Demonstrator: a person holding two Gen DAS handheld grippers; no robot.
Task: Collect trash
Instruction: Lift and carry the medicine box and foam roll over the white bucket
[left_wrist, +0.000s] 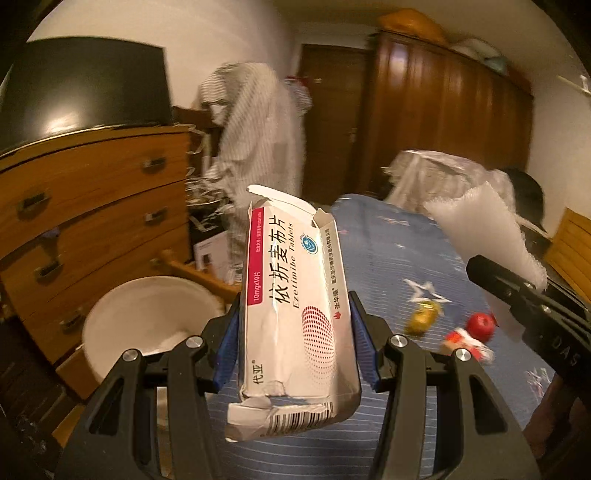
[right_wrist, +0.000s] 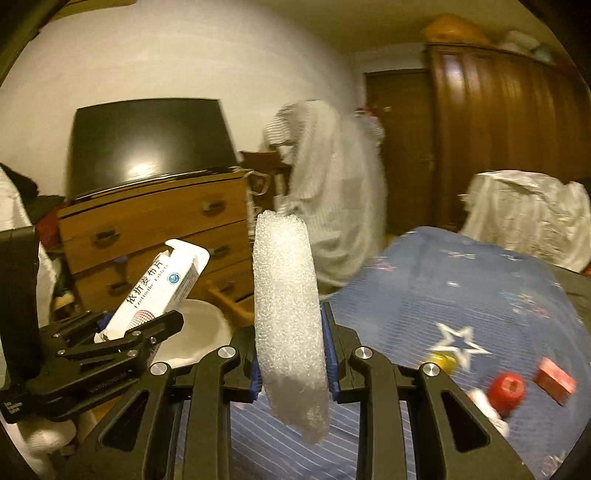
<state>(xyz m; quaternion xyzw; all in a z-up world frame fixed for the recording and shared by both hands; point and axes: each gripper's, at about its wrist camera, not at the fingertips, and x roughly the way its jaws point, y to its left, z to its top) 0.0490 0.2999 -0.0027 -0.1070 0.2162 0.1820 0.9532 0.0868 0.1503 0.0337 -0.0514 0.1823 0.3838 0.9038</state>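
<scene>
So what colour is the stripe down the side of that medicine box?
Magenta-pink, along one long edge of the white medicine box; the left wrist view shows it best.

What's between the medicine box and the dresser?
The white bin, open, sits below between the medicine box in the left gripper and the dresser; left wrist view.
</scene>
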